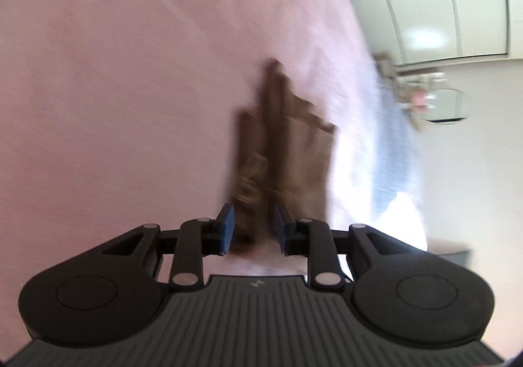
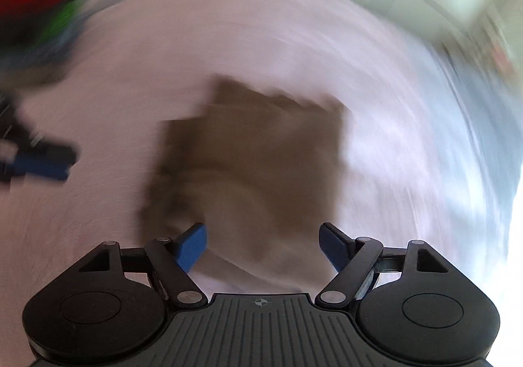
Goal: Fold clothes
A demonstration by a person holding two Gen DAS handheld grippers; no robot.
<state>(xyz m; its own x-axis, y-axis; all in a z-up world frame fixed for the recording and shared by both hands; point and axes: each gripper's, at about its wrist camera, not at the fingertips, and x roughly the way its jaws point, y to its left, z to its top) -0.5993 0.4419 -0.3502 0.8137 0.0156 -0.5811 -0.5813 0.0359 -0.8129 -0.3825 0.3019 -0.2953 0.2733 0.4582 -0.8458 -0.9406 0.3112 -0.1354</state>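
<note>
Both grippers are over the bed: the left gripper (image 1: 251, 229) has its blue pads drawn close with brown cloth between them, seemingly pinching an edge, while the right gripper (image 2: 263, 246) is spread wide, holding nothing. The brown garment (image 2: 255, 154) lies on the pink sheet (image 1: 114, 89), toward the bed's right edge, already a compact, roughly rectangular bundle (blur hides the creases). I'd judge this piece nearly folded; a heap of coloured clothes (image 2: 42, 13) at the far left corner seems left.

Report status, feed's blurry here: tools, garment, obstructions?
Left tool partly open, brown garment between pads, grip unclear. Right tool open, above garment. Clothes pile far left, clear.
</note>
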